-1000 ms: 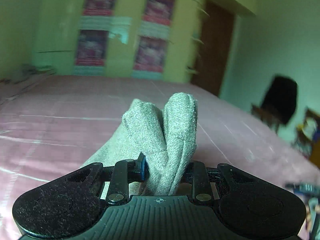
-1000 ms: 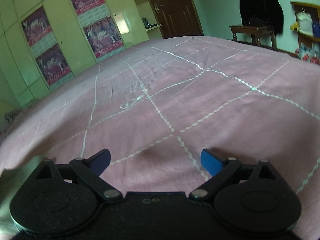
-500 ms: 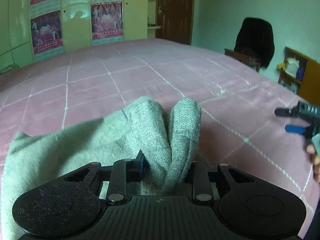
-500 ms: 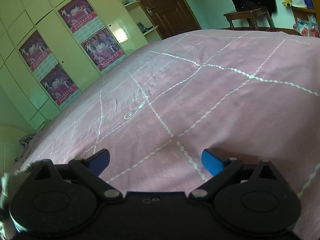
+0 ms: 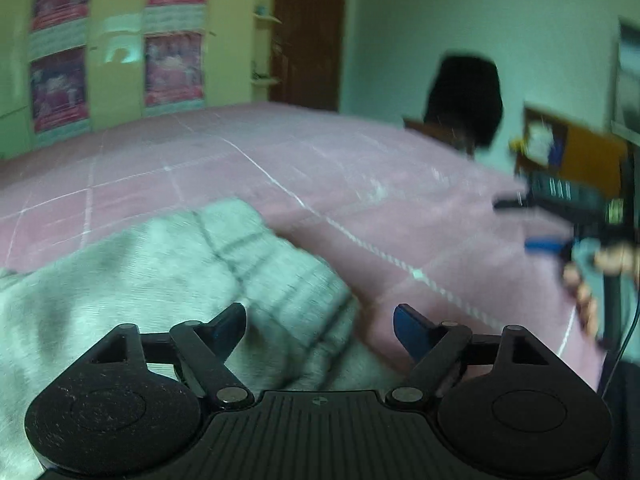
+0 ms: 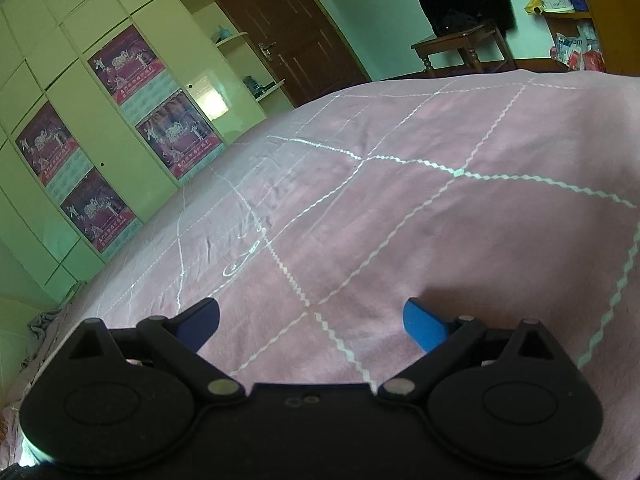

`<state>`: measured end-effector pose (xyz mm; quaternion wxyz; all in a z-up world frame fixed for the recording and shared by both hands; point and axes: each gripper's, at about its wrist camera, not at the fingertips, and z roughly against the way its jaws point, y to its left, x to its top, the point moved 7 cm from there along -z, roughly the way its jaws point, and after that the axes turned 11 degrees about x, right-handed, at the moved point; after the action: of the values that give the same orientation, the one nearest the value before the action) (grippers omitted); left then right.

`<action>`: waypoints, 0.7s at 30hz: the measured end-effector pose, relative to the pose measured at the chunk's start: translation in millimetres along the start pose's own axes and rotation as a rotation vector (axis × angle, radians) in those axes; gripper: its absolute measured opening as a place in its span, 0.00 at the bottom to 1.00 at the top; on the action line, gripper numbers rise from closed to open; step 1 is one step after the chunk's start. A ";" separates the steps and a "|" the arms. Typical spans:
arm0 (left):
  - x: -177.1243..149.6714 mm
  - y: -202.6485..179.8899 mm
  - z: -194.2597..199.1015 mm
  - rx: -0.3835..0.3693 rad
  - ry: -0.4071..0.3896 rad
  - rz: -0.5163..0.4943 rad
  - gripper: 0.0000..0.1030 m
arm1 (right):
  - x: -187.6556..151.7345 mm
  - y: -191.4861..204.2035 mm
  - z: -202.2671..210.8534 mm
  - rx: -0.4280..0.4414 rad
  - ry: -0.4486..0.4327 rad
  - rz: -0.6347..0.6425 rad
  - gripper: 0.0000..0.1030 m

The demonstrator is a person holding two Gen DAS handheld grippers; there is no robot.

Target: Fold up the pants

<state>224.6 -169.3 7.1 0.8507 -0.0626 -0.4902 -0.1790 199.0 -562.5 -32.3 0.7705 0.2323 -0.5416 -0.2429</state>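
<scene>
The grey pants (image 5: 168,272) lie on the pink bedspread (image 5: 360,184), blurred by motion, with a ribbed cuff end just ahead of my left gripper (image 5: 320,324). The left gripper is open, its jaws apart over the cloth and holding nothing. My right gripper (image 6: 312,320) is open and empty, low over bare bedspread (image 6: 400,208). It also shows in the left wrist view (image 5: 560,224) at the right, held by a hand. No pants show in the right wrist view.
A wardrobe with posters (image 6: 120,120) and a brown door (image 6: 288,28) stand beyond the bed. A wooden stool (image 6: 460,48) with dark clothing and a cluttered shelf (image 6: 568,8) stand at the right. The bed edge falls away at the far right.
My left gripper has opened and let go of the pants cuffs, which dropped onto the bed. The right gripper stayed open and tilted a little over the bedspread.
</scene>
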 end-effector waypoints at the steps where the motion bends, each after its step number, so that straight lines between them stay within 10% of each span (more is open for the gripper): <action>1: 3.1 11.8 6.4 0.024 -0.021 0.025 0.79 | 0.2 -0.1 0.5 0.000 -0.001 0.001 0.96; 11: -61.1 177.1 140.8 0.418 -0.043 0.248 0.79 | -1.9 17.1 13.0 0.008 -0.020 0.081 0.96; 21: -104.2 176.4 120.1 0.347 0.123 0.163 0.79 | -52.4 135.3 31.9 0.329 0.069 0.292 0.93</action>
<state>144.2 53.6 -8.6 0.8888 0.0565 -0.4540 -0.0261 169.8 -428.0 23.7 0.7672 0.2821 -0.5753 -0.0288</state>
